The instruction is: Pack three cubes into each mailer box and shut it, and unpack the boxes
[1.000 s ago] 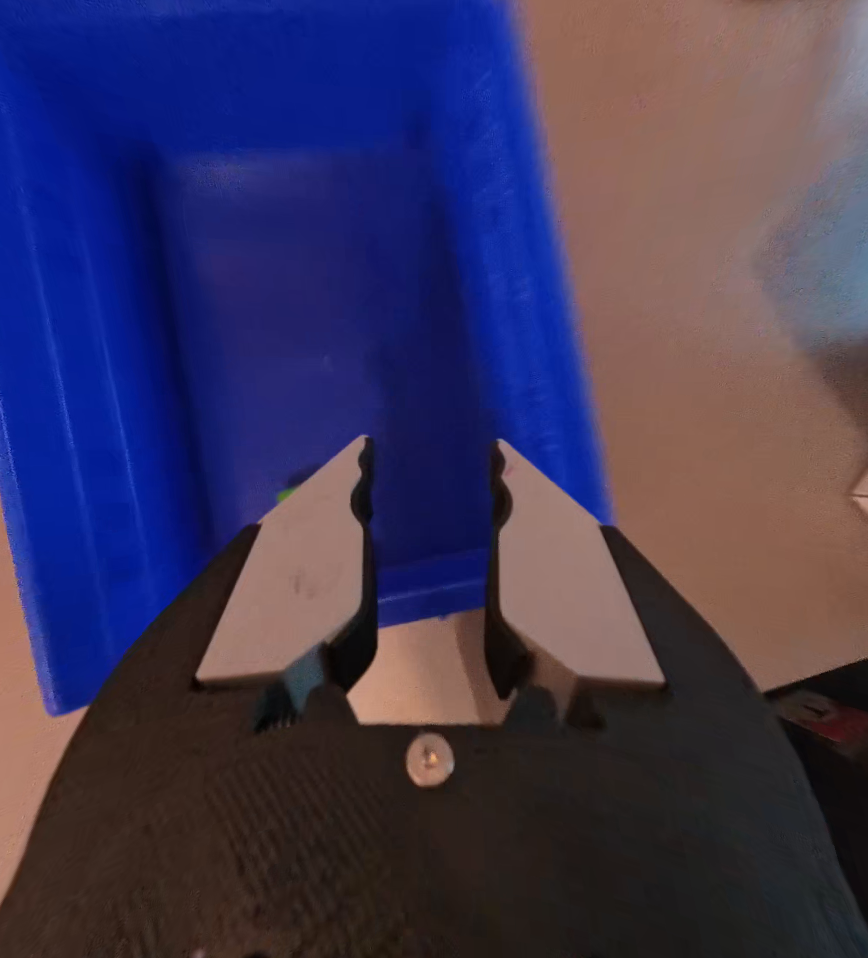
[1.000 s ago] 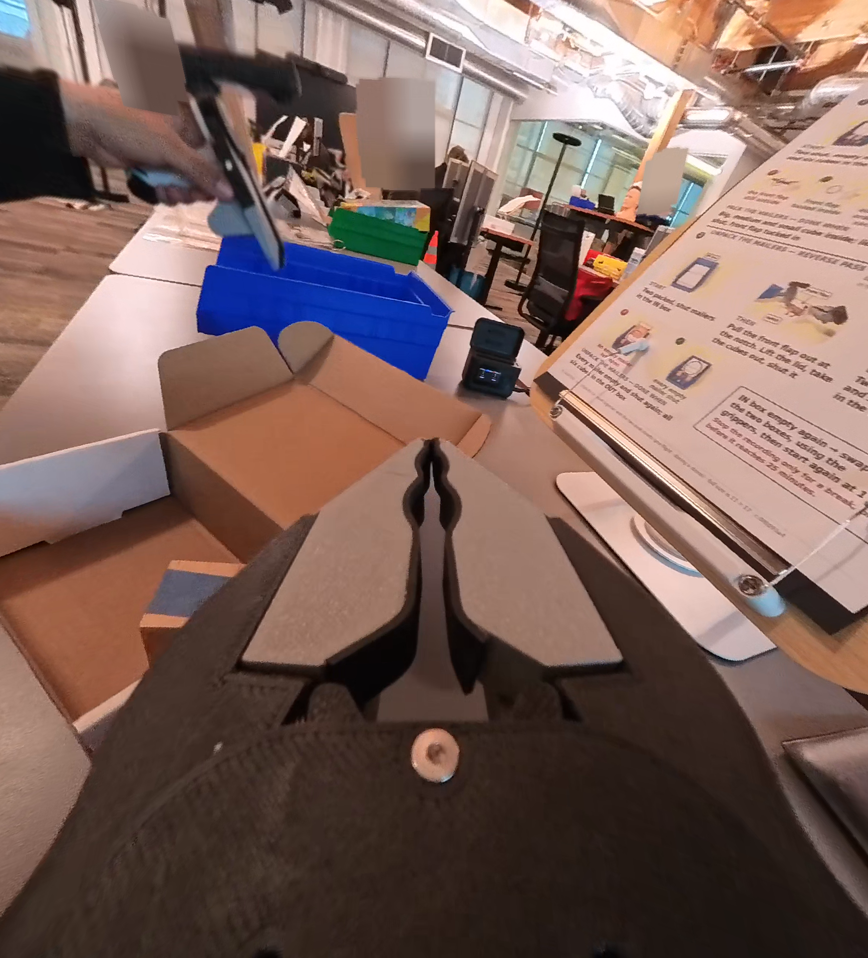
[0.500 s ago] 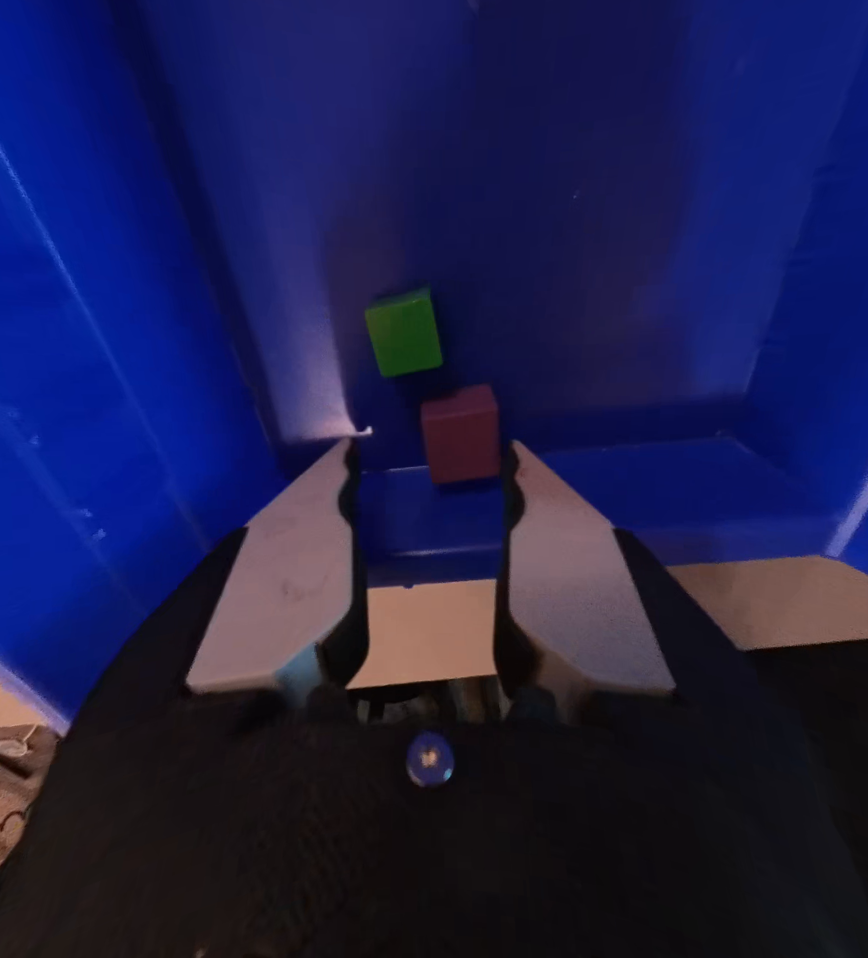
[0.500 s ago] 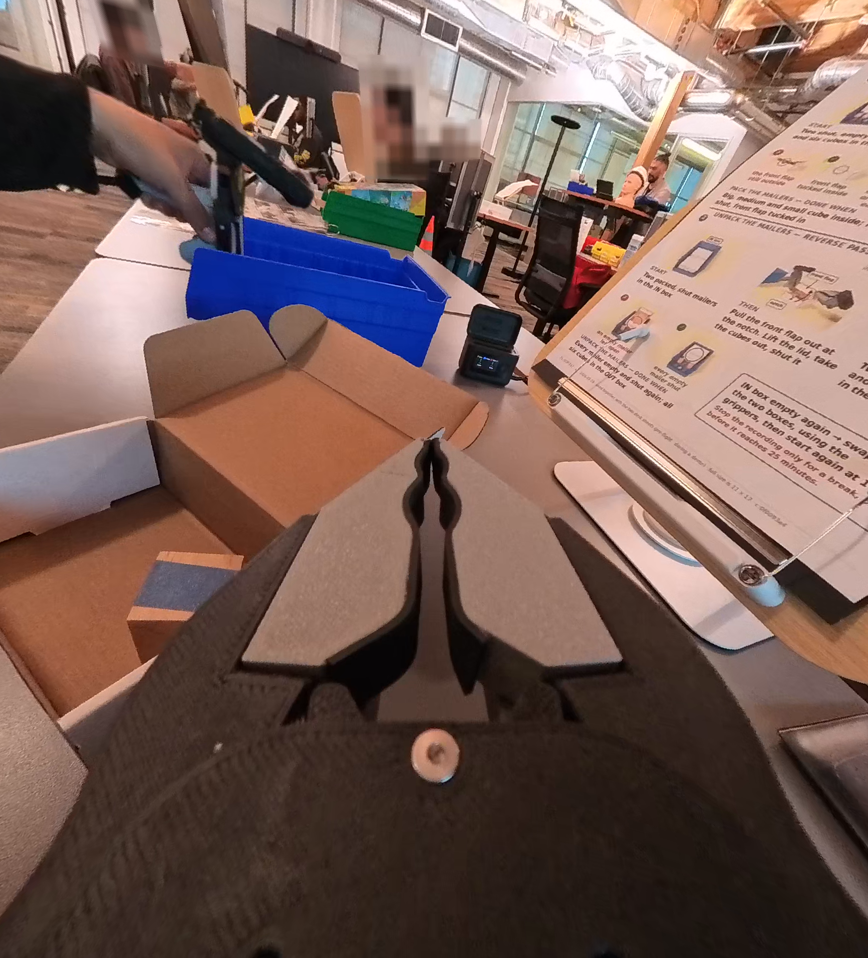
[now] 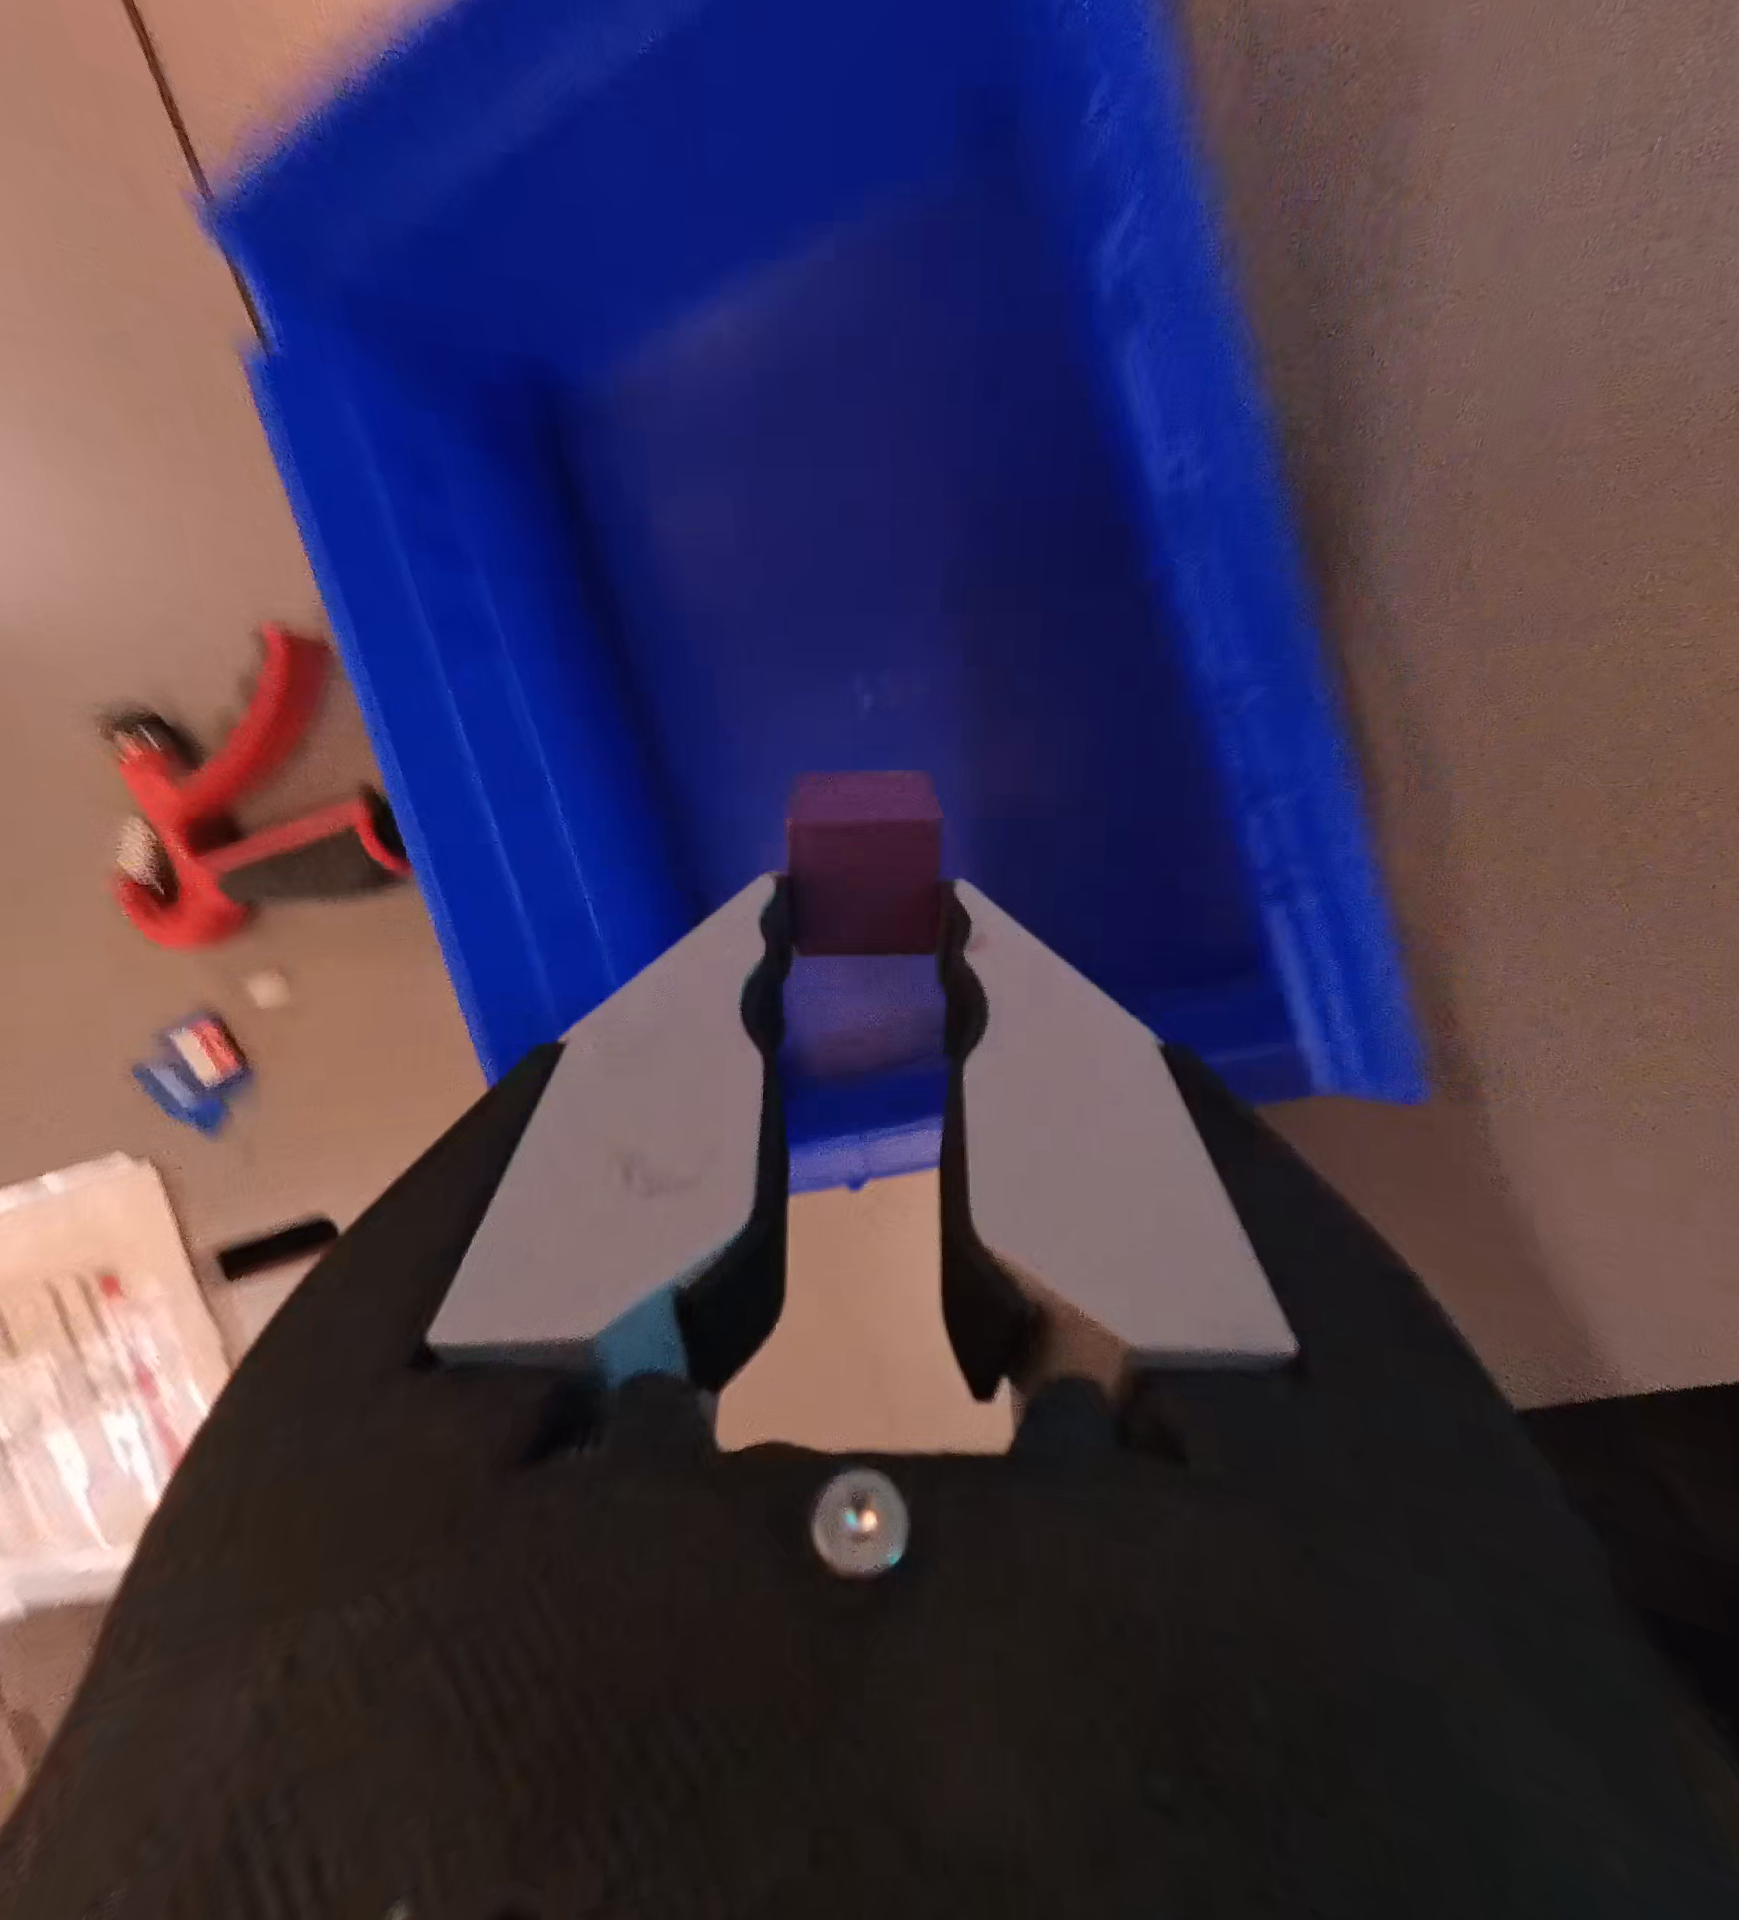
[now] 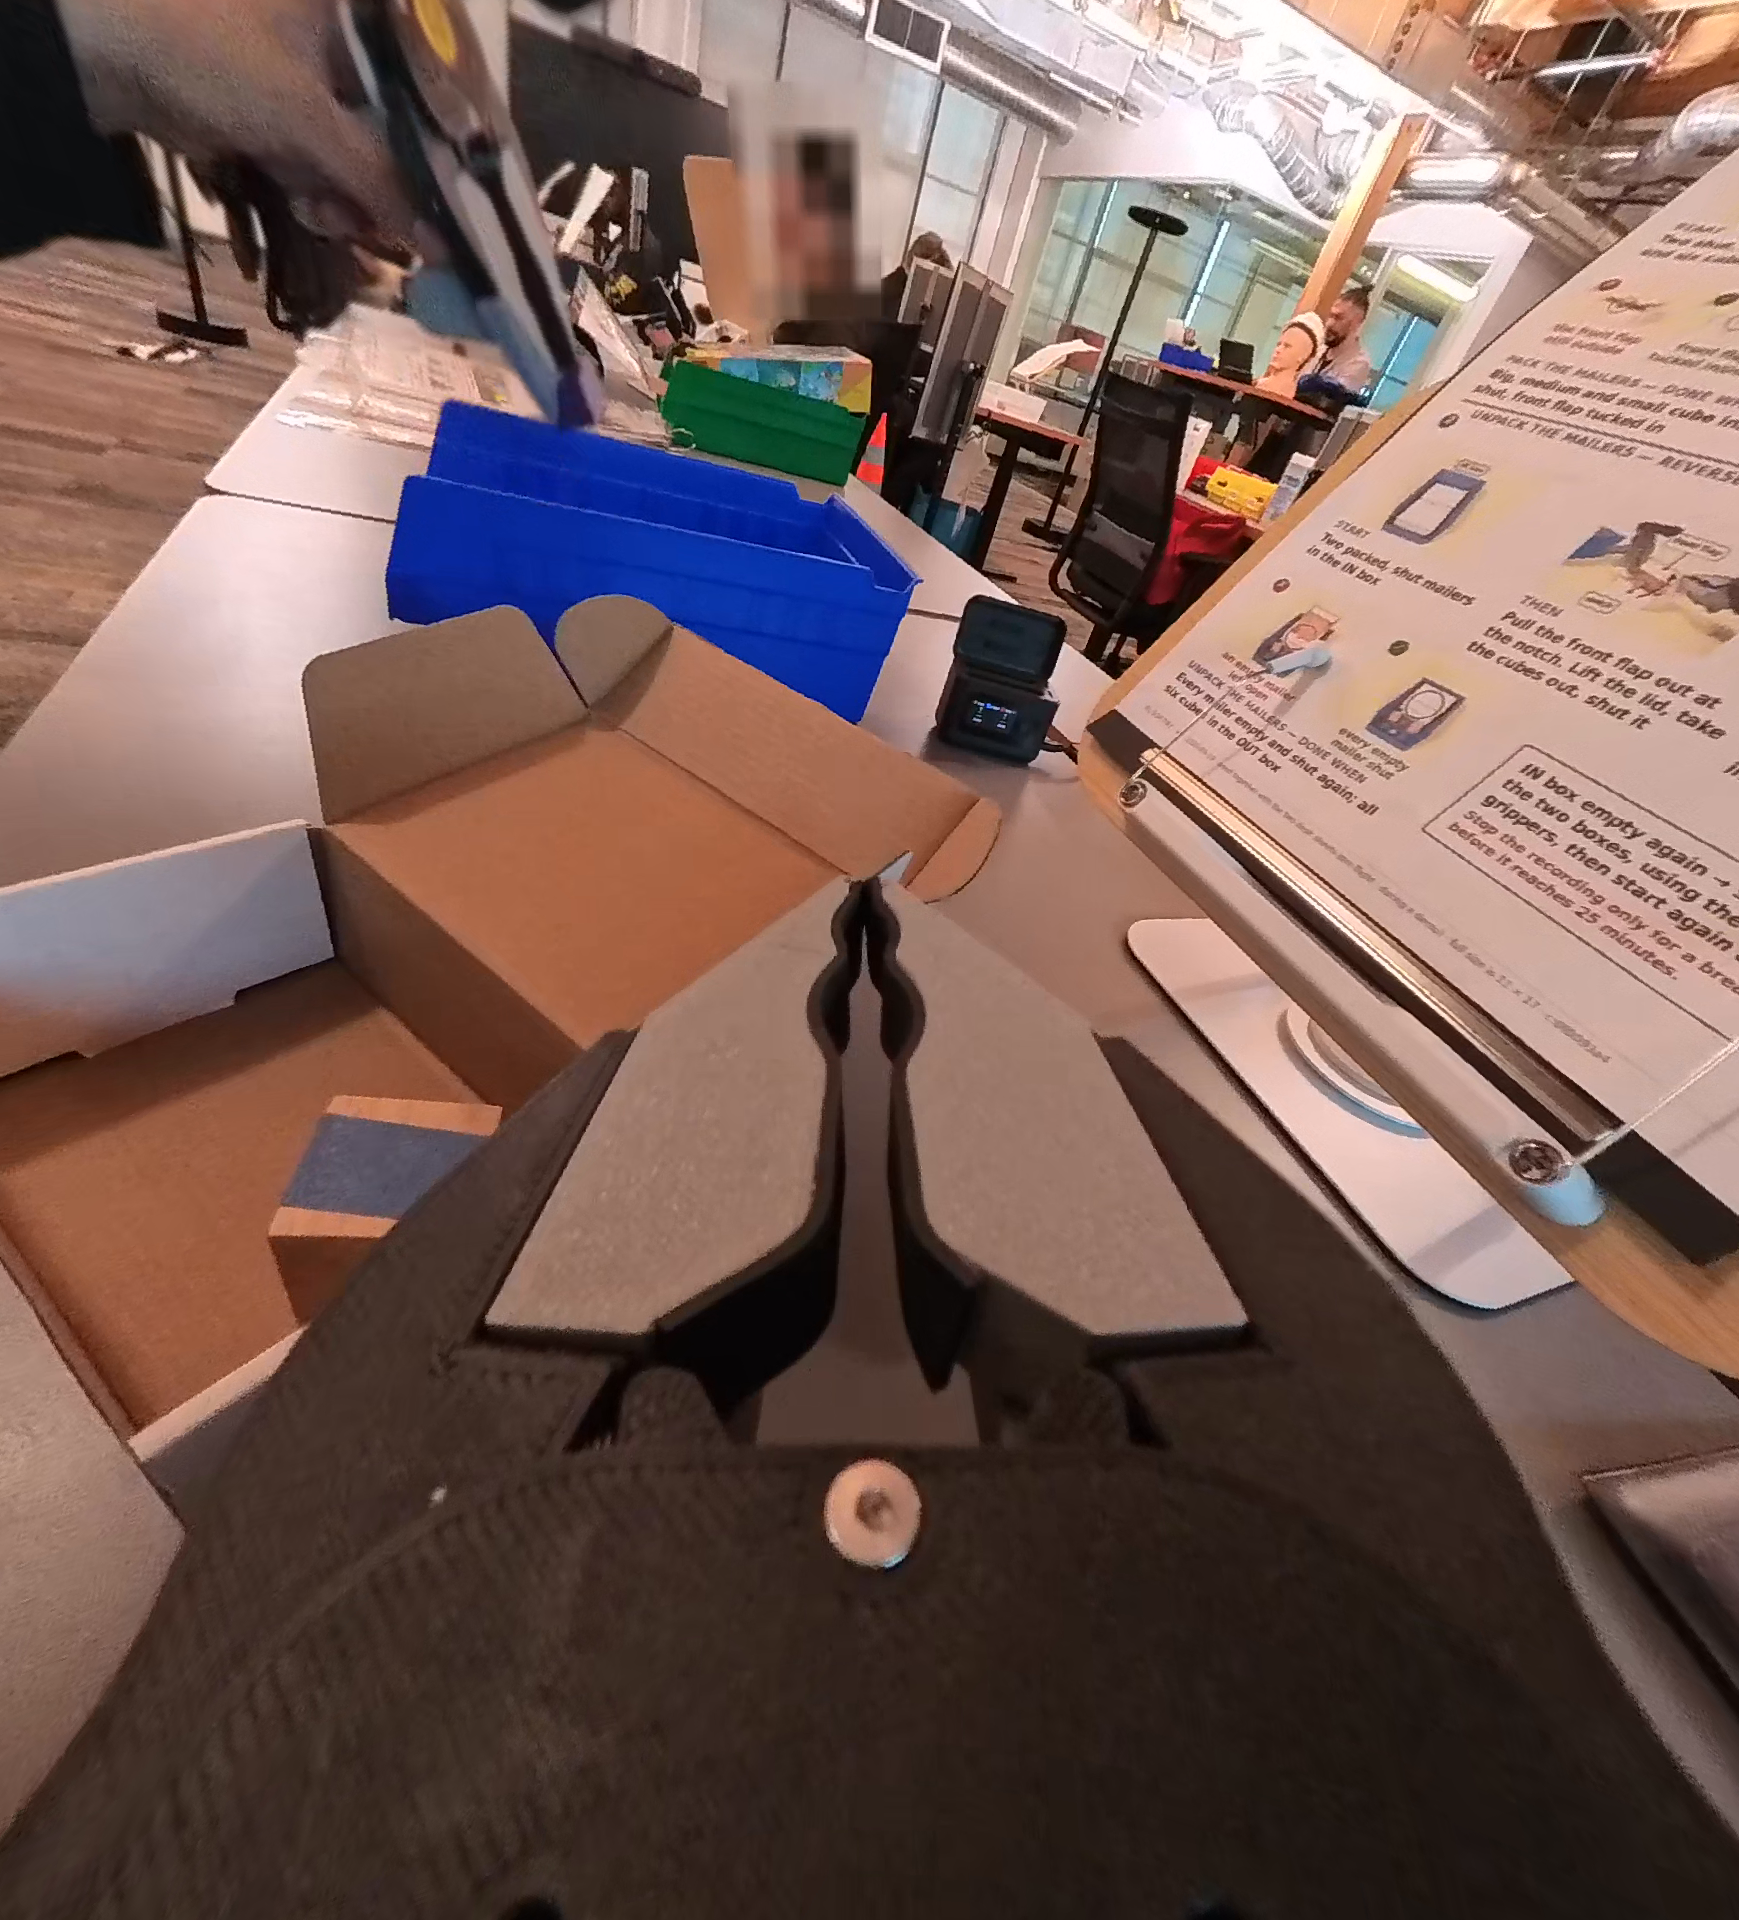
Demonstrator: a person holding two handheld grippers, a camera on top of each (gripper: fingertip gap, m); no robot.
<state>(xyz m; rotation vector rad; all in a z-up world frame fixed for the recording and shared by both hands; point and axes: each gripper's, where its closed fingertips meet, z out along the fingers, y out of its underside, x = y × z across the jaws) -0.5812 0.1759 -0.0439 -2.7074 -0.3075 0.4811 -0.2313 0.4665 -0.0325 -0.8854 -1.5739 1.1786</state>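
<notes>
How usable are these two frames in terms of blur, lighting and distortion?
Left wrist view: motion blur smears the blue bin and the red tool; dim, warm light, but the purple cube in the left gripper reads clearly. Right wrist view: bright and mostly sharp on the mailer box; the far left gripper is blurred; wide-angle bending at the edges; mosaic patches in the background.

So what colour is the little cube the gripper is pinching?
Dark purple cube, clearest in the left wrist view.

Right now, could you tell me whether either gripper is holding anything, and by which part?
The left gripper holds a small purple cube by two opposite sides, at its fingertips, above the blue bin. The right gripper is shut and holds nothing.
</notes>
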